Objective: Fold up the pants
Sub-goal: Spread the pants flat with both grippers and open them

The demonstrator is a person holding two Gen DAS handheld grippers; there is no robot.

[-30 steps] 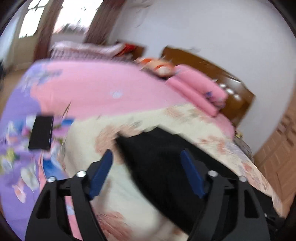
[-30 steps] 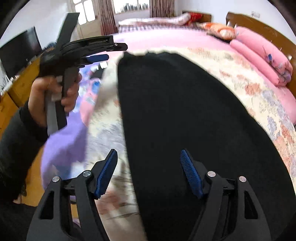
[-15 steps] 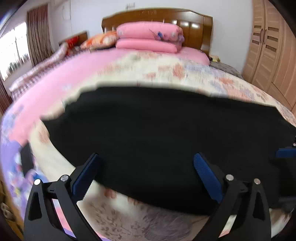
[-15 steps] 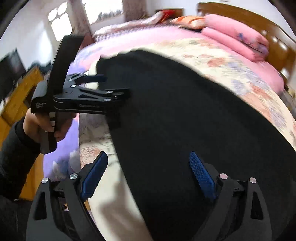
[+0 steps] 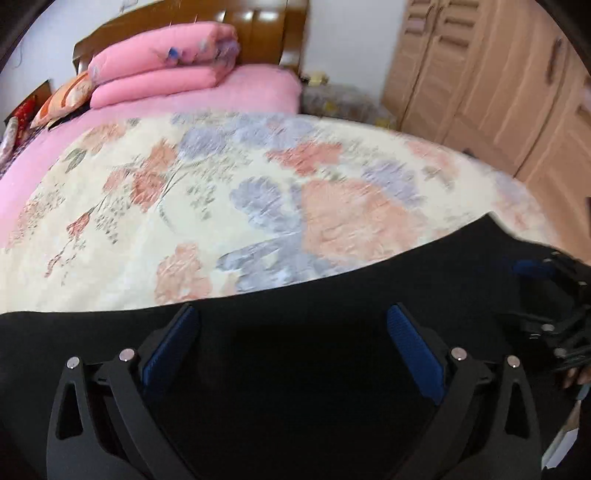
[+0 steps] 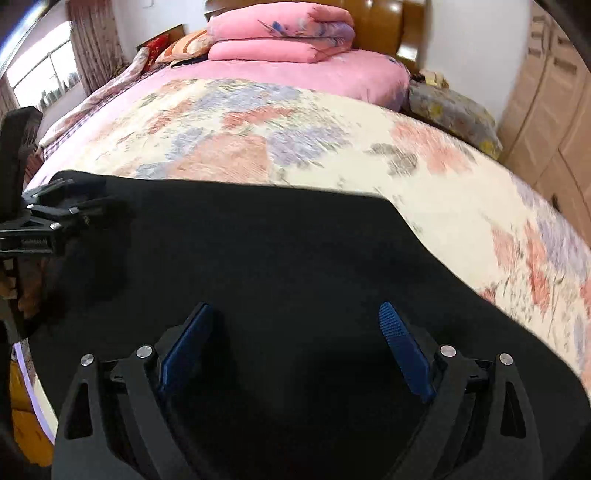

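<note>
Black pants (image 5: 295, 369), cream quilt (image 5: 184, 206) with salmon and lavender flowers, plain pink sheet (image 6: 295, 74) — folded pink blanket (image 5: 166, 62), blue gripper pads (image 6: 402, 350), tan wood wardrobe (image 5: 480, 74)

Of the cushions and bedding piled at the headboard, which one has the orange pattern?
The orange-patterned pillow, lying tilted to the left of the folded pink quilt. The quilt and the pink pillow under it are plain pink; only this one shows orange and white markings.

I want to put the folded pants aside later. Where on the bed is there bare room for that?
The floral quilt lies bare between the black pants' far edge and the pink bedding, and rightward toward the wardrobe. It is crowded at the headboard, where folded pink blankets are stacked, and near you, where both open grippers hover over the pants.
</note>
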